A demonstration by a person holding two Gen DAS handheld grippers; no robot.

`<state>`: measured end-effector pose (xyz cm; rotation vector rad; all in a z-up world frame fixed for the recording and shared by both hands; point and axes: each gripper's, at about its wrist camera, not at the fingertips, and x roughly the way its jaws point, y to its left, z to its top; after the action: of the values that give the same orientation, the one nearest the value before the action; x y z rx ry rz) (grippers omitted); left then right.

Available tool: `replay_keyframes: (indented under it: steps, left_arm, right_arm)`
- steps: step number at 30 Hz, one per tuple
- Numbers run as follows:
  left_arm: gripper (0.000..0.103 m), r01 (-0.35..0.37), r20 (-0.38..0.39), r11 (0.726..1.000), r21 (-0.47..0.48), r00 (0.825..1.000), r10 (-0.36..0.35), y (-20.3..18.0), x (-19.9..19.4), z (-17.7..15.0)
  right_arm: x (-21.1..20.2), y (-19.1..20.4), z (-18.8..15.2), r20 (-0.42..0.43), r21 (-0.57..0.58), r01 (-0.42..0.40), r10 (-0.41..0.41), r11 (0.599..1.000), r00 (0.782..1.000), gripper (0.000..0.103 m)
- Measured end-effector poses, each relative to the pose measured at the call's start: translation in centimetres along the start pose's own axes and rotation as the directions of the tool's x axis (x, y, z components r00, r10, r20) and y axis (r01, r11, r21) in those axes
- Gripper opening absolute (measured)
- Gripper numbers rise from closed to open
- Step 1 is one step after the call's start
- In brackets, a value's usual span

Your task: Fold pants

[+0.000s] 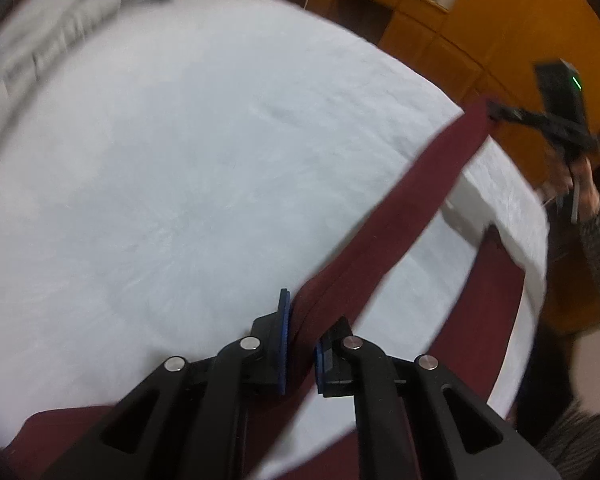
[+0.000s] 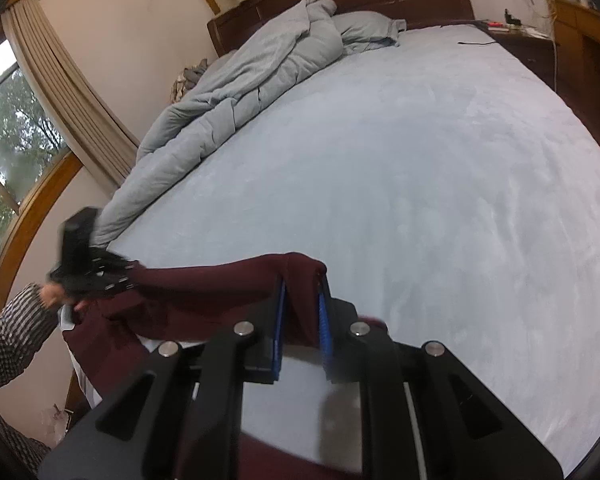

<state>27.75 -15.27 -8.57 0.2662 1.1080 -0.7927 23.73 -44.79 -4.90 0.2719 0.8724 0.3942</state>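
Right wrist | both jaws clenched on maroon pants (image 2: 220, 280) | bed (image 2: 420, 160) | rumpled duvet (image 2: 236, 84) far side

blurred: quilt (image 1: 52, 40) | cut off: pants (image 1: 380, 248), bottom edge

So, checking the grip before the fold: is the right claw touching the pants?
Touching. The right wrist view shows the right claw pinching the maroon pants between its blue pads.
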Motion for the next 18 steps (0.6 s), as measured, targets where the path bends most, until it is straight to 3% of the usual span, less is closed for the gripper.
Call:
replay_keyframes:
  steps: [2, 5, 10, 14, 15, 18]
  left_arm:
    - [0.009, -0.072, 0.007, 0.995, 0.065, 0.997, 0.072, -4.8, -1.7, -2.2]
    - [0.009, -0.123, -0.021, 0.987, 0.105, 0.992, 0.126, -9.2, -2.0, -4.8]
    - [0.009, -0.210, -0.071, 0.966, 0.150, 0.972, 0.223, -14.7, 1.7, -10.0]
    - [0.011, -0.273, -0.102, 0.948, 0.164, 0.951, 0.292, -15.1, 4.3, -13.0]
    - [0.012, -0.293, -0.094, 0.943, 0.159, 0.946, 0.310, -15.2, 4.9, -13.6]
    - [0.015, -0.343, -0.055, 0.925, 0.164, 0.933, 0.356, -15.8, 5.8, -14.2]
  right_arm:
    - [-1.4, 0.5, -2.1, 0.006, -0.019, 0.020, -0.020, 1.000, 1.000, 0.013]
    - [-2.8, 1.2, -6.2, -0.009, -0.042, 0.061, -0.062, 0.997, 0.998, 0.013]
    - [-2.7, 0.9, -14.2, -0.115, -0.024, 0.114, -0.116, 0.993, 0.987, 0.014]
    - [-3.2, 0.8, -18.9, -0.163, 0.020, 0.157, -0.152, 0.987, 0.975, 0.035]
    - [-3.5, 0.8, -19.5, -0.165, 0.031, 0.172, -0.165, 0.985, 0.972, 0.051]
    - [-5.0, 0.5, -21.6, -0.160, 0.121, 0.173, -0.153, 0.977, 0.975, 0.054]
